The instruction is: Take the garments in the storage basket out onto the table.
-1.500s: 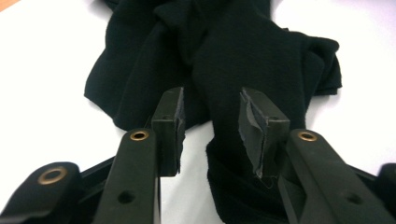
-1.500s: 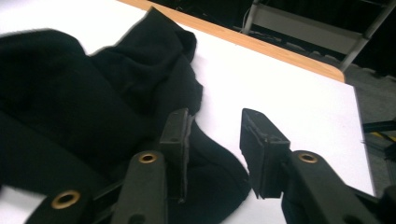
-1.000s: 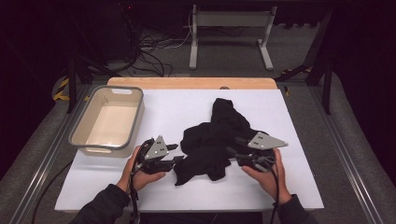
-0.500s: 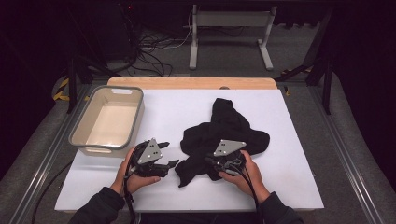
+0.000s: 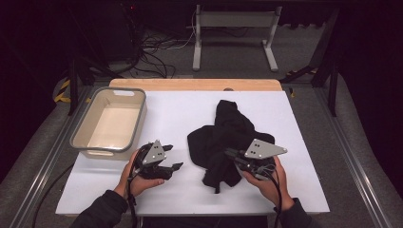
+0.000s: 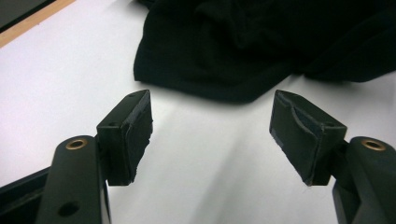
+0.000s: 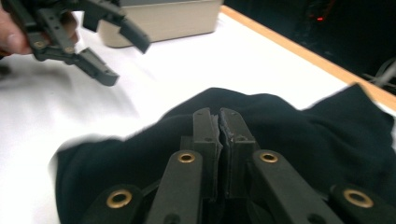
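A crumpled black cloth point(image 5: 228, 137) lies on the white table top point(image 5: 176, 111), right of the middle. My right gripper point(image 5: 229, 153) reaches into its right side from the near edge. In the right gripper view its jaws point(image 7: 219, 116) have just been closing and stand pressed together on a fold of the cloth point(image 7: 299, 135). My left gripper point(image 5: 173, 157) sits left of the cloth, just off its edge. Its jaws point(image 6: 212, 130) have just been opening and stand wide apart with only bare table between them, the cloth point(image 6: 261, 42) a little beyond the tips.
A beige empty bin point(image 5: 78, 140) stands at the table's left side, behind my left hand. A wooden strip point(image 5: 195, 84) runs along the far edge. Metal rails flank the table, and cables lie on the floor beyond.
My right gripper slid left onto the cloth, its jaws closed, then drew back right and rose a little. The left gripper's jaws spread wider; that hand stayed put.
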The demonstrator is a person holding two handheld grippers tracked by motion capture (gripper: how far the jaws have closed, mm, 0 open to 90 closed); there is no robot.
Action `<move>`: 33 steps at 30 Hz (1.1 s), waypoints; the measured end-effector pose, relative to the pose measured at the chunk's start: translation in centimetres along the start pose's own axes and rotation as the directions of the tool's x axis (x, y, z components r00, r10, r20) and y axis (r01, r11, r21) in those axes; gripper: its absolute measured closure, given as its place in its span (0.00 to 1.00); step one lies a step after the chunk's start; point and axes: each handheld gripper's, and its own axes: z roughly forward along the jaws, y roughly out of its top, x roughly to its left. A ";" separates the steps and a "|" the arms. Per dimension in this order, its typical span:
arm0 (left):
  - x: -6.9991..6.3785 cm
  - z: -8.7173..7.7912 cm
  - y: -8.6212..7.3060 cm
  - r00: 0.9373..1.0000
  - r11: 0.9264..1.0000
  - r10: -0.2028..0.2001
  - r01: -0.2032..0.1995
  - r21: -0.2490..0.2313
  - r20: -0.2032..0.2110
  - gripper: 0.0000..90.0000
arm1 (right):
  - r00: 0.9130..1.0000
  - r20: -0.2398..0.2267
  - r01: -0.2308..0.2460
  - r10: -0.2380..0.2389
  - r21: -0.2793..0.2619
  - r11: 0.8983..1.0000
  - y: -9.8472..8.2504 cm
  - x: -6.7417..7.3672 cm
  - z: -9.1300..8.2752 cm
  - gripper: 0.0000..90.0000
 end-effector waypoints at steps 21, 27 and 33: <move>-3.1 7.2 3.1 0.988 0.999 0.014 -0.021 0.042 0.157 0.35 | 0.944 0.272 -0.147 0.187 -0.161 0.976 -2.9 -3.7 -10.1 0.96; -3.6 10.3 4.2 0.981 0.993 0.030 -0.052 0.110 0.190 0.38 | 0.875 0.401 -0.232 0.270 -0.143 0.962 -4.4 -5.2 -10.8 0.95; -3.1 11.2 4.5 0.973 0.989 -0.008 -0.025 0.143 0.229 0.53 | 0.824 0.479 -0.276 0.304 -0.130 0.952 -5.4 -6.3 -11.1 0.92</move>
